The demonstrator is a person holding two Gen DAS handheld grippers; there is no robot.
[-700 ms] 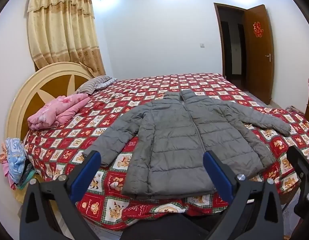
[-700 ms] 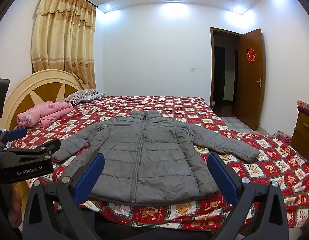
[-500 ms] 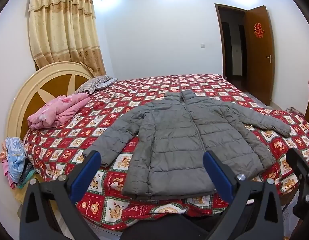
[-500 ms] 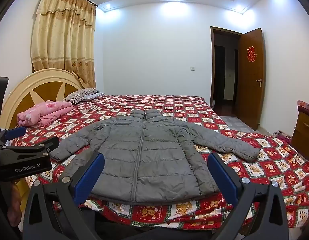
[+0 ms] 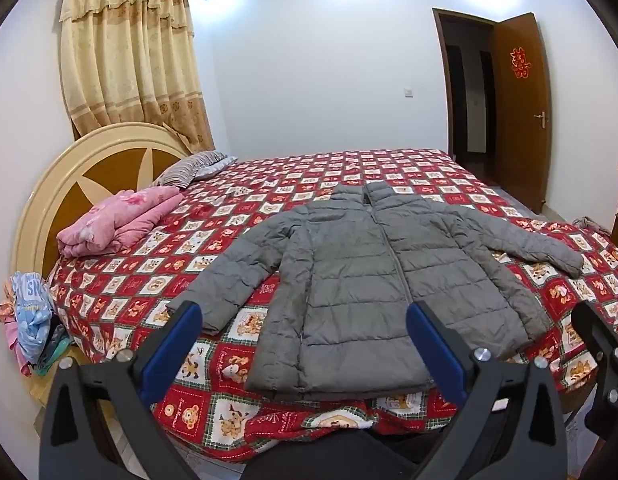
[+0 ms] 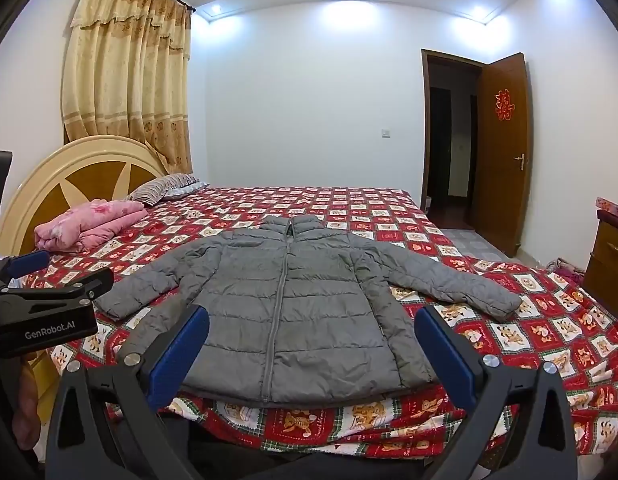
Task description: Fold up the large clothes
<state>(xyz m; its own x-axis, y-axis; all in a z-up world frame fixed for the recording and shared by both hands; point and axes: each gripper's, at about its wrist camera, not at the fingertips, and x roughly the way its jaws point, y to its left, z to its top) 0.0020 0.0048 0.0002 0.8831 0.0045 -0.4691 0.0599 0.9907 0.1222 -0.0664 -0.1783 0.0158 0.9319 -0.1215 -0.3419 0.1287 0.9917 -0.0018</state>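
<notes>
Jacket (image 5: pixel 373 280), grey quilted, lies zipped and face up at the near edge of the bed (image 5: pixel 349 428), sleeves spread. Looks light, puffy, slick-shelled; best pinched at cuffs or hem corners. Left gripper (image 5: pixel 301 336) and right gripper (image 6: pixel 311 340) both gape wide, empty, short of it. Hem underside and bed's far right corner unseen.

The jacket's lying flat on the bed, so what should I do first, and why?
Probably bring the left hand-held gripper to the jacket's left cuff. The jacket lies flat, zipped, sleeves spread; both hand-held grippers are open and empty, and that cuff is nearest.
</notes>
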